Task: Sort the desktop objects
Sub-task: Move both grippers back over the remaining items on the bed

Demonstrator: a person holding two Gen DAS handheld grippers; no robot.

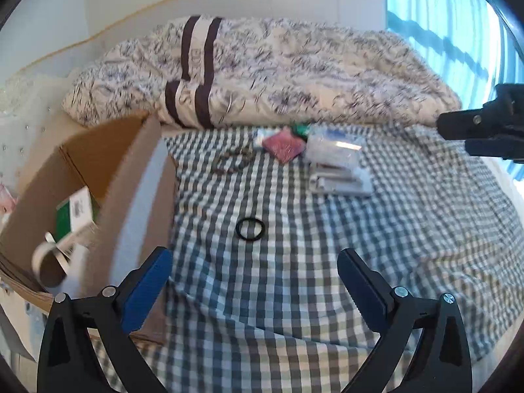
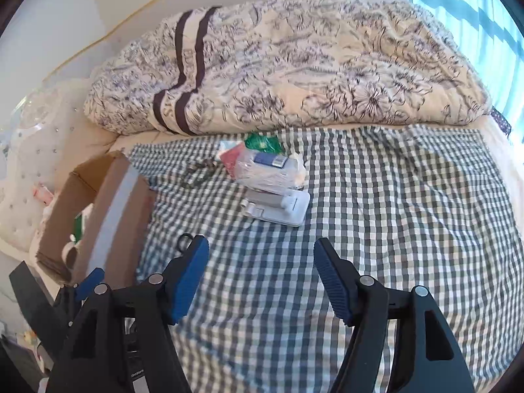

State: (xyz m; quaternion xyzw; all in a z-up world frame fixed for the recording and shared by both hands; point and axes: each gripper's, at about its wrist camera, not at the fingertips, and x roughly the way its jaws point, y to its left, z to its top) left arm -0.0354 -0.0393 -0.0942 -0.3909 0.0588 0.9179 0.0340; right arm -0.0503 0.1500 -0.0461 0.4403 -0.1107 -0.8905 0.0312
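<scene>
Where stripes cross the quilt (image 2: 183,75), lettering shows, too blurred to read.

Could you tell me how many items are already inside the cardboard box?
2 visible: a green-and-white carton against the far wall of the cardboard box, and a roll of white tape at its near end. Others may be hidden behind the box wall.

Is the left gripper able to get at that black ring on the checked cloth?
Probably yes: the left gripper is open, and the black ring lies flat just ahead of its fingers with only bare checked cloth between.
</scene>
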